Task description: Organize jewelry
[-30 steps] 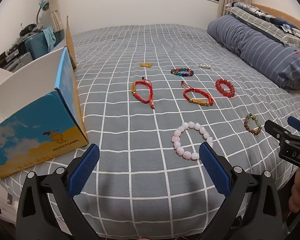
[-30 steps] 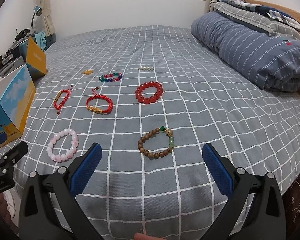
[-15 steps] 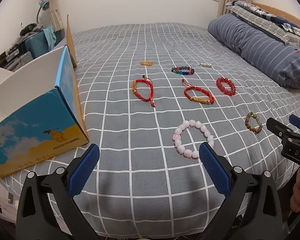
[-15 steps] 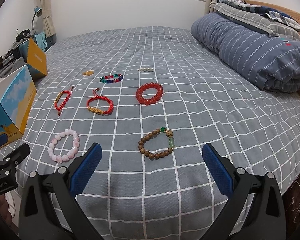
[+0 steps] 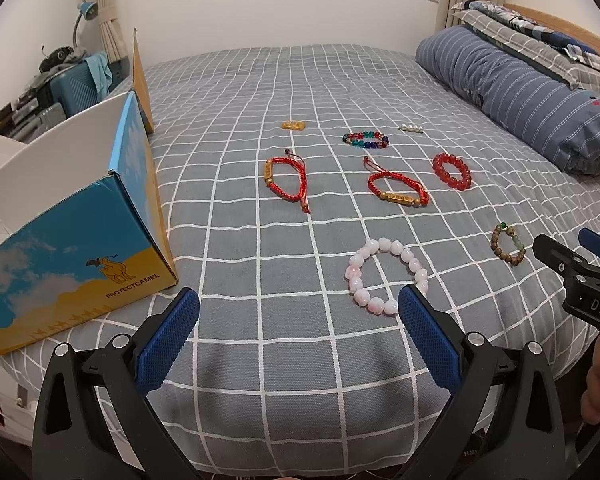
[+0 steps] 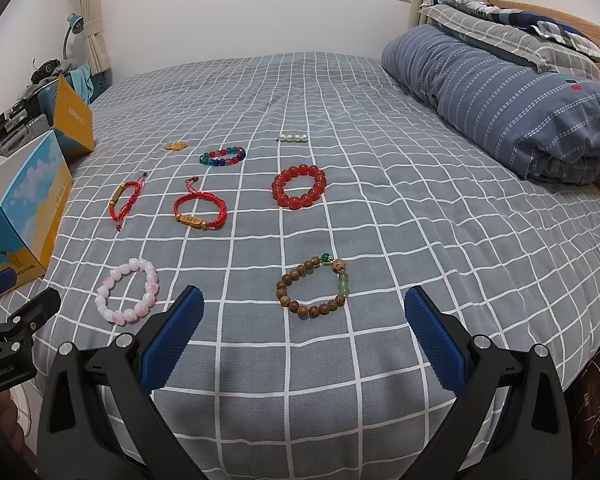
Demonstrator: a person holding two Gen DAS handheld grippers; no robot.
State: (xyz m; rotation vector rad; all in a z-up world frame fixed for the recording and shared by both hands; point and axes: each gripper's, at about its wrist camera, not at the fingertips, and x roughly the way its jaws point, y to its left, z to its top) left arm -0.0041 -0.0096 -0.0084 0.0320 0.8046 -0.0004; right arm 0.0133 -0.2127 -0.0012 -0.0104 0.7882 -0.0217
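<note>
Several bracelets lie spread on the grey checked bedspread (image 5: 260, 272). A pink bead bracelet (image 5: 386, 276) (image 6: 127, 290) sits just ahead of my open left gripper (image 5: 299, 316), by its right finger. A brown wooden bead bracelet (image 6: 314, 286) (image 5: 509, 243) lies in front of my open right gripper (image 6: 304, 322). Farther off are two red cord bracelets (image 5: 287, 178) (image 5: 398, 190), a red bead bracelet (image 6: 299, 186), a multicoloured bead bracelet (image 6: 223, 156), a small gold piece (image 5: 293, 125) and a short row of pearls (image 6: 293, 139). Both grippers are empty.
An open blue and yellow cardboard box (image 5: 72, 216) stands on the bed's left edge. A rolled striped duvet (image 6: 500, 100) and pillows lie along the right side. Luggage and clutter (image 5: 68, 80) stand beyond the bed at left. A hand (image 5: 598, 384) holds the right gripper.
Both views have drifted back slightly, so the bracelets sit a little farther ahead. Both grippers stay open and nothing on the bed has moved.
</note>
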